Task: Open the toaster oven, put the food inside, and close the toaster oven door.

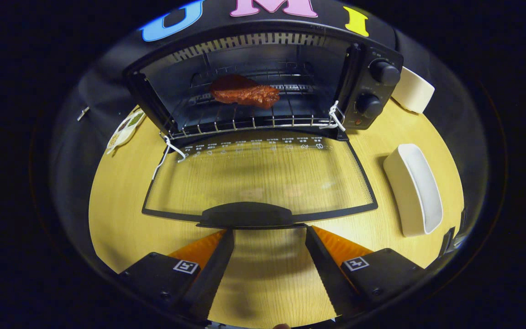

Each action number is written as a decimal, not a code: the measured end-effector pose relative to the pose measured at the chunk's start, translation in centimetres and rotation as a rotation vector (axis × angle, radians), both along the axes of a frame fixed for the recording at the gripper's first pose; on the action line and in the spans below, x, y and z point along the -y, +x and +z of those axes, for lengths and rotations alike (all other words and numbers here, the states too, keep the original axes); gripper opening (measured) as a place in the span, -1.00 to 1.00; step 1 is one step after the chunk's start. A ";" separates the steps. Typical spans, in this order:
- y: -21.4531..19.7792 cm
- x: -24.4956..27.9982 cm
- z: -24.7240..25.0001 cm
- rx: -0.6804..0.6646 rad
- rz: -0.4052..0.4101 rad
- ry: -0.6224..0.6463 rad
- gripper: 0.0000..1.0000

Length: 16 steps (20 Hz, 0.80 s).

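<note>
I see the black toaster oven (263, 82) standing open on the pale wooden table (121, 219), its glass door (258, 178) folded down flat. The reddish-brown piece of meat (244, 93) lies on the wire rack (244, 116) inside. My gripper (270, 235) is spread wide, holding nothing, fingertips just short of the black door handle (247, 214). A white oblong dish (416, 189) sits beside the door
</note>
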<state>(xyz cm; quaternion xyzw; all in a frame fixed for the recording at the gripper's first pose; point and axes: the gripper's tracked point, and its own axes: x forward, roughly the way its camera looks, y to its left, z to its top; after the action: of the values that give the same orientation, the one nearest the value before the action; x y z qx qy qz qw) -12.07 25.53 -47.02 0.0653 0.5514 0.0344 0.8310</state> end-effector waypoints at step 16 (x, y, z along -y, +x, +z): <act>0.8 0.3 4.0 0.096 0.016 0.046 0.97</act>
<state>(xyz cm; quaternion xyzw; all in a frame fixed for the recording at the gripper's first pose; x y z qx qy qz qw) -11.25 25.27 -43.04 0.0785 0.5103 0.0567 0.8545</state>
